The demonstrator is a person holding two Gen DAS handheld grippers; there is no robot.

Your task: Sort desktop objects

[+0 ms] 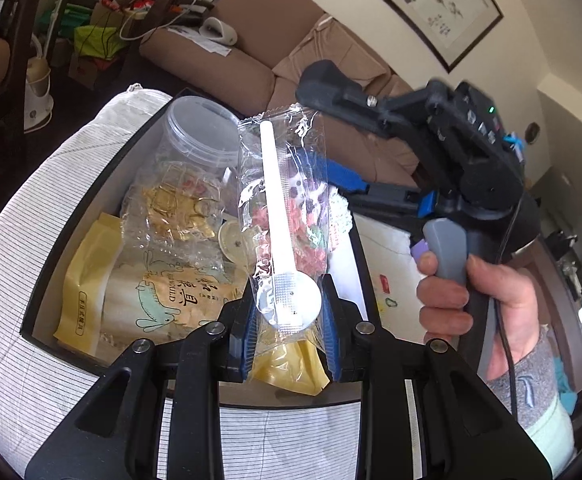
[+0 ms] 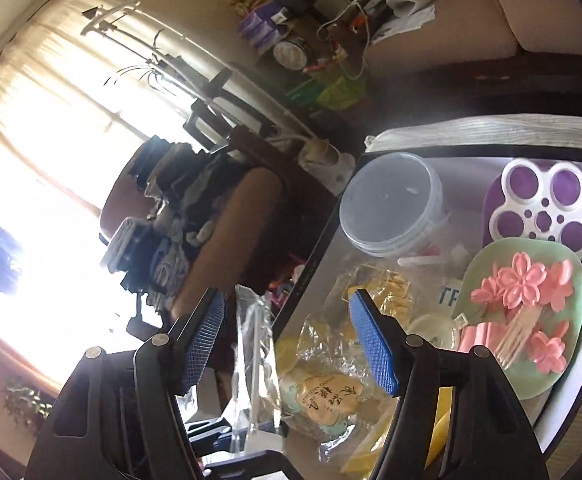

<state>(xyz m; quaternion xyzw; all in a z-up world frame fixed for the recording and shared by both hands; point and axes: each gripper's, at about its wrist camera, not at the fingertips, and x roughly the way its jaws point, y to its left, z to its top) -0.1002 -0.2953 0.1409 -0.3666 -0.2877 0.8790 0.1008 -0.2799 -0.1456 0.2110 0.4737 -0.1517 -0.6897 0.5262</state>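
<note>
white spoon (image 1: 277, 216), pink flowers (image 2: 521, 278), striped cloth (image 1: 23, 216)

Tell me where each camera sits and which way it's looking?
Left wrist view: sits on the left tool, looking down along it at the wrapped spoon it pinches above the black box; the person's right hand and right tool show.
Right wrist view: sits on the right tool, its blue pads apart and empty, tilted over the box toward a bright window.
Both views share the box, the clear lidded jar and the wrapped spoon.
</note>
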